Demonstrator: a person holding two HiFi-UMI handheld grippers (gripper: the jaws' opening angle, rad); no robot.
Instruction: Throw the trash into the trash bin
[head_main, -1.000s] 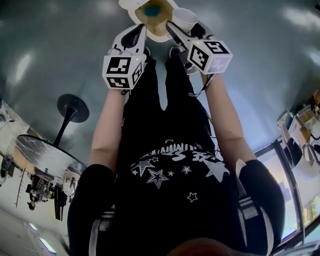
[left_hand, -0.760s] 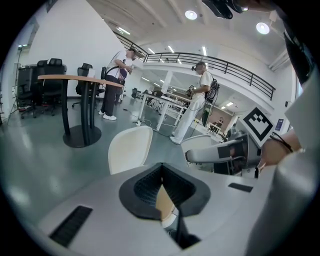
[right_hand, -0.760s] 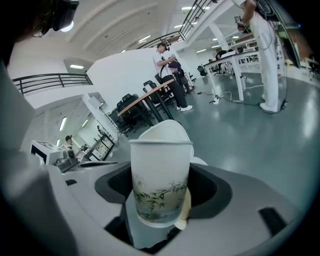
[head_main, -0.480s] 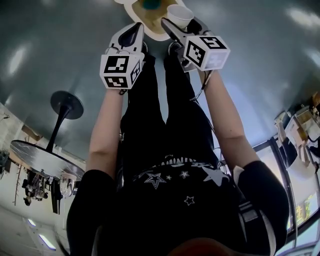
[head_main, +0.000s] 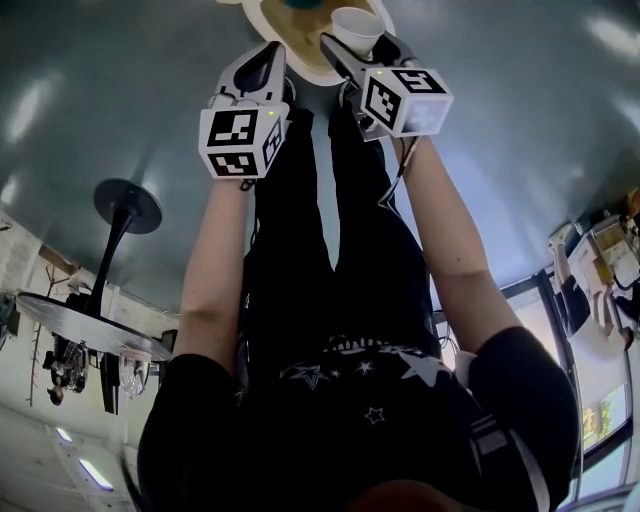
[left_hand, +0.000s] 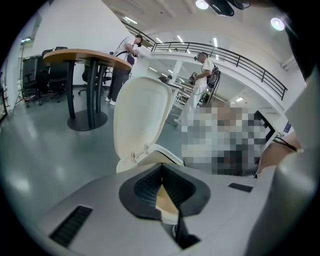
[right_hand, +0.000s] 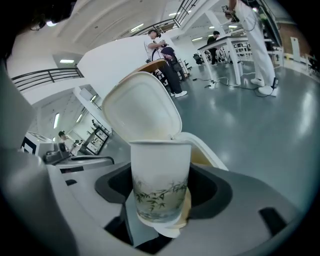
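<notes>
At open trash bin (head_main: 312, 66), right tongs (head_main: 358, 42) gripping upright paper cup (right_hand: 161, 180) ready for dropping; left tongs (head_main: 266, 62) pinched together, seemingly empty.

Got loads of bare grey floor (head_main: 520, 130) upper left and upper right in the head view, so roomy on either side. Open into the trash bin (head_main: 303, 62) at top centre, but blocked along its far edge by the raised lid (left_hand: 140, 115). Only a round table (head_main: 85, 325) on a black pedestal (head_main: 127, 205) lower left, well apart from the bin. Middle filled by the person's legs (head_main: 290, 220).
</notes>
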